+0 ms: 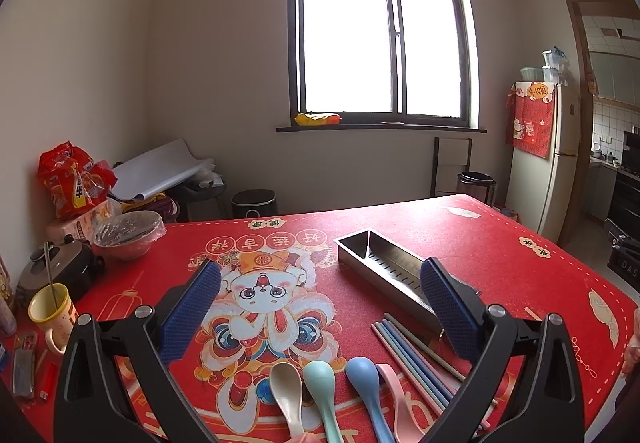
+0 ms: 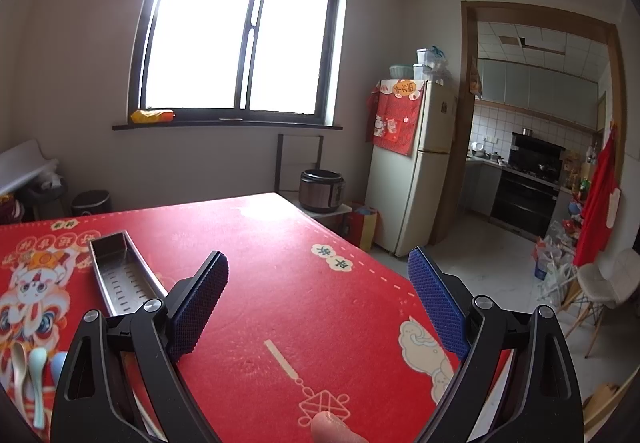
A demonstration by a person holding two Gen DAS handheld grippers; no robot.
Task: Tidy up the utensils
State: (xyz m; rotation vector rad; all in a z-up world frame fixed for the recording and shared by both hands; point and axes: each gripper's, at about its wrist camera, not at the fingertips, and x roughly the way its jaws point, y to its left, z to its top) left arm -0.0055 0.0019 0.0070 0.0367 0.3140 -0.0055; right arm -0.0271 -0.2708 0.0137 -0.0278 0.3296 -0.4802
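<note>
Both tongs are hanging wide open over the red table [image 2: 304, 267], neither one holding anything. The left tongs [image 1: 320, 307] are facing the utensils: four spoons [image 1: 320, 383], beige, green, blue and pink, are lying side by side at the near edge, with a bundle of chopsticks [image 1: 412, 355] just to their right. The steel tray [image 1: 384, 263] is sitting beyond the chopsticks, slotted floor showing and nothing visibly in it, long axis running diagonally away. The right tongs [image 2: 318, 303] are pointing at bare cloth to the right of the tray [image 2: 120, 271], well apart from the spoons [image 2: 34, 367] at the far left of that view. Judged from this layout, sorting is only beginning. A sound first pick probably calls for lowering the left tongs across one spoon handle, pads square to it, closing on that handle alone so neighbours are not dragging along, then aligning it with the tray's length before release.
</note>
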